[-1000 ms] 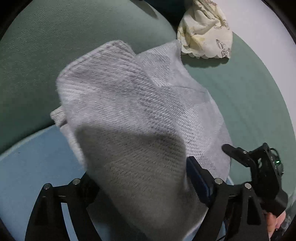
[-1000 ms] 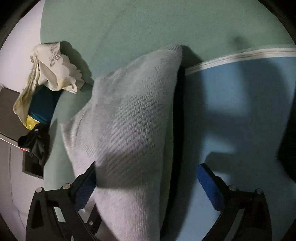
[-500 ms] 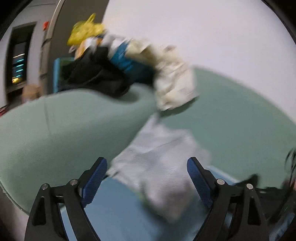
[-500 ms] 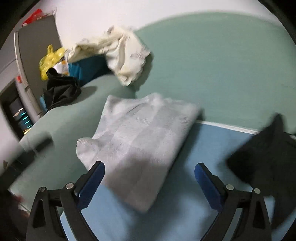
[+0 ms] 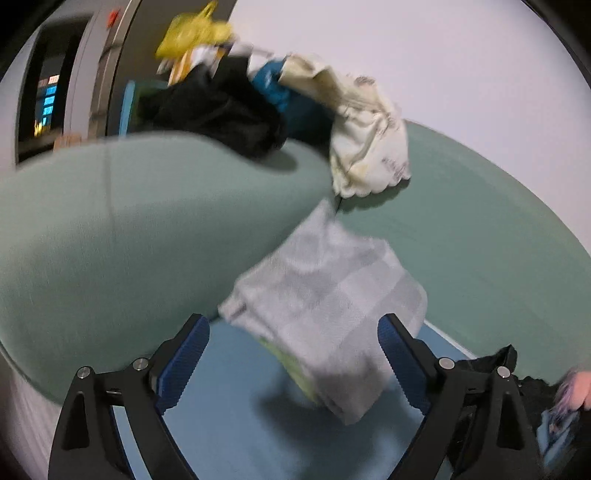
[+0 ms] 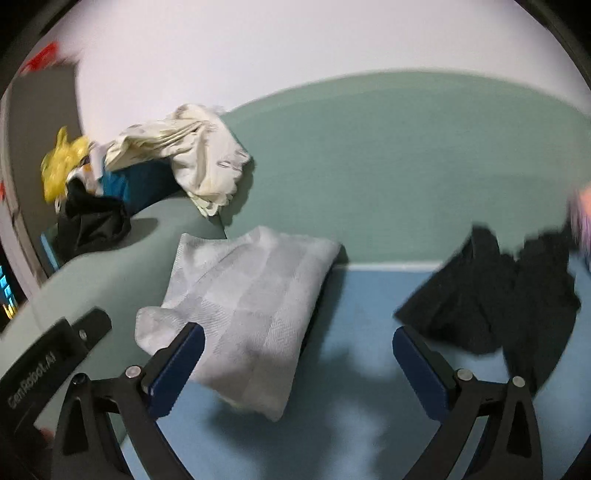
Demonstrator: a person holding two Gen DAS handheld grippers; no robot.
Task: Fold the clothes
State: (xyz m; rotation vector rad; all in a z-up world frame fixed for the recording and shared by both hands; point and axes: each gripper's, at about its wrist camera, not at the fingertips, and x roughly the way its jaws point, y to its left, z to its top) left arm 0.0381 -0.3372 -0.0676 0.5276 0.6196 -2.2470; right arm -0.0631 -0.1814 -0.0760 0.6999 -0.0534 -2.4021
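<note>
— Two grippers, both empty? Start with the left gripper (image 5: 293, 363).

— Its jaws are opening, blue pads spread wide at the bottom of the left view. The grey towel (image 5: 328, 306) lies beyond them, seen between the fingers but not pressed by either pad.

— And the right gripper (image 6: 297, 369)?

— Fingers wide apart too, nothing clamped. In its view the left pad overlaps the towel's (image 6: 251, 306) lower left corner; I cannot tell whether it touches.

— Where does the towel sit?

— Folded into a thick rectangle, centre of both views. It lies partly on the blue sheet (image 6: 354, 424) and partly up against the green cushion (image 6: 388, 158), with its upper end at the seam between the green arm and back. A bit of yellow-green shows under its lower edge in the left view.

— Other clothes?

— A black garment (image 6: 491, 295) lies crumpled on the sheet at the right of the right view, well apart from the towel. A cream cloth (image 5: 369, 147) hangs over the cushion's top just above the towel, beside a pile with a black piece (image 5: 221, 110), something teal (image 5: 280, 92) and a yellow bag (image 5: 192, 33), upper left.

— Anything of the person?

— A blurred hand (image 5: 576, 387) at the lower right edge of the left view.
</note>
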